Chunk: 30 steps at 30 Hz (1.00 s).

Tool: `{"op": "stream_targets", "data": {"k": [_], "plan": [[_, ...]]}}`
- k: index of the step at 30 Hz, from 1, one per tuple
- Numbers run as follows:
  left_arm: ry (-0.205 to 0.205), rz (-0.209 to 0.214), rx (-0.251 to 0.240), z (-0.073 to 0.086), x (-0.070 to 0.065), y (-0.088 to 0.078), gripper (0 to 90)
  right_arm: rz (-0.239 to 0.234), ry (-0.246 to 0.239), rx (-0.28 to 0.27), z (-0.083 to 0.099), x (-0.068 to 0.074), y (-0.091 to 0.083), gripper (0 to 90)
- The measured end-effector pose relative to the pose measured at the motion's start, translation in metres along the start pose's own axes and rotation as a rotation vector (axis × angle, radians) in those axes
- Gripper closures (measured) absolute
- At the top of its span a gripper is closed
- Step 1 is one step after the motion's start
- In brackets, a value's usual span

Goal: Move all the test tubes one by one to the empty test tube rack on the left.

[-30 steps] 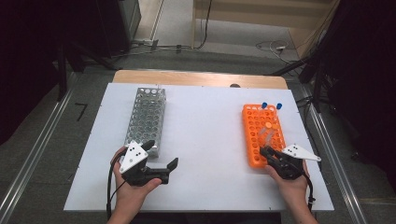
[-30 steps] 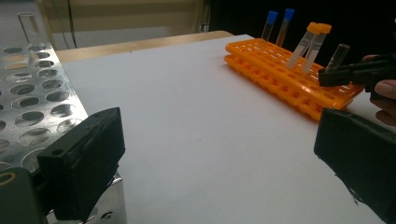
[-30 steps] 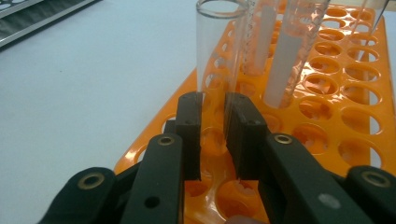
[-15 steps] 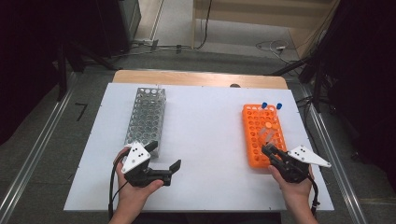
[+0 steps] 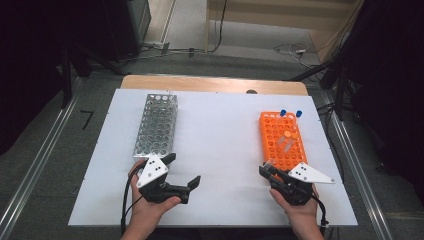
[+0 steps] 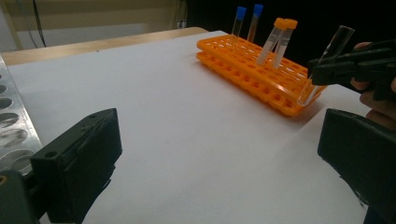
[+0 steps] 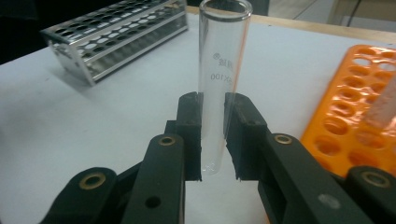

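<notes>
Gripping glass tube (printed "X100")

Clear glossy glass tube, shiny perforated metal rack, orange plastic rack.

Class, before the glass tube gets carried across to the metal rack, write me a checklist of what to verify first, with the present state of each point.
1. Right tongs shut on the clear glass tube: ok, both pads press its lower part.
2. Tube free of the orange rack: ok in the left gripper view, where it hangs beside the rack's near corner.
3. Tube upright: not ok, it leans in the left gripper view.
4. Metal rack has free holes: ok, no tubes stand in it.
5. White sheet between the racks free of obstacles: ok.
6. Left tongs out of the path: cannot tell; they are open, near the metal rack.
</notes>
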<state>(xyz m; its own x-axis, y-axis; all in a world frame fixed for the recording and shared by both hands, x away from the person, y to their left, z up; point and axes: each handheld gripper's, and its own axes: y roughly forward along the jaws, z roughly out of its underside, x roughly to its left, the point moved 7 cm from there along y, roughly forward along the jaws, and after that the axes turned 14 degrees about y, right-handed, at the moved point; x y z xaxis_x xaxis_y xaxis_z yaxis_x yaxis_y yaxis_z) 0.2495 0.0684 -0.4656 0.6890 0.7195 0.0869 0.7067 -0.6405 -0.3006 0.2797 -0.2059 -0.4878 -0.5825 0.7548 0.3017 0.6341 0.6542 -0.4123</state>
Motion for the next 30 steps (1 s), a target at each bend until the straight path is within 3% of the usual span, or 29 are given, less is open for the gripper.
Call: {"op": "stream_targets", "data": {"k": [8, 21, 27, 30], "plan": [[-0.001, 0.045, 0.000, -0.002, -0.011, 0.007, 0.0, -0.073, -0.022, 0.025, 0.005, 0.021, 0.006, 74.0], [0.010, 0.138, -0.005, -0.010, -0.038, 0.022, 0.2, -0.132, -0.067, 0.080, 0.017, 0.046, 0.016, 74.0], [0.002, 0.168, 0.007, -0.013, -0.050, 0.030, 6.0, -0.158, -0.089, 0.107, 0.023, 0.059, 0.022, 74.1], [0.008, 0.208, 0.009, -0.014, -0.058, 0.033, 11.0, -0.166, -0.105, 0.117, 0.026, 0.064, 0.024, 74.1]]}}
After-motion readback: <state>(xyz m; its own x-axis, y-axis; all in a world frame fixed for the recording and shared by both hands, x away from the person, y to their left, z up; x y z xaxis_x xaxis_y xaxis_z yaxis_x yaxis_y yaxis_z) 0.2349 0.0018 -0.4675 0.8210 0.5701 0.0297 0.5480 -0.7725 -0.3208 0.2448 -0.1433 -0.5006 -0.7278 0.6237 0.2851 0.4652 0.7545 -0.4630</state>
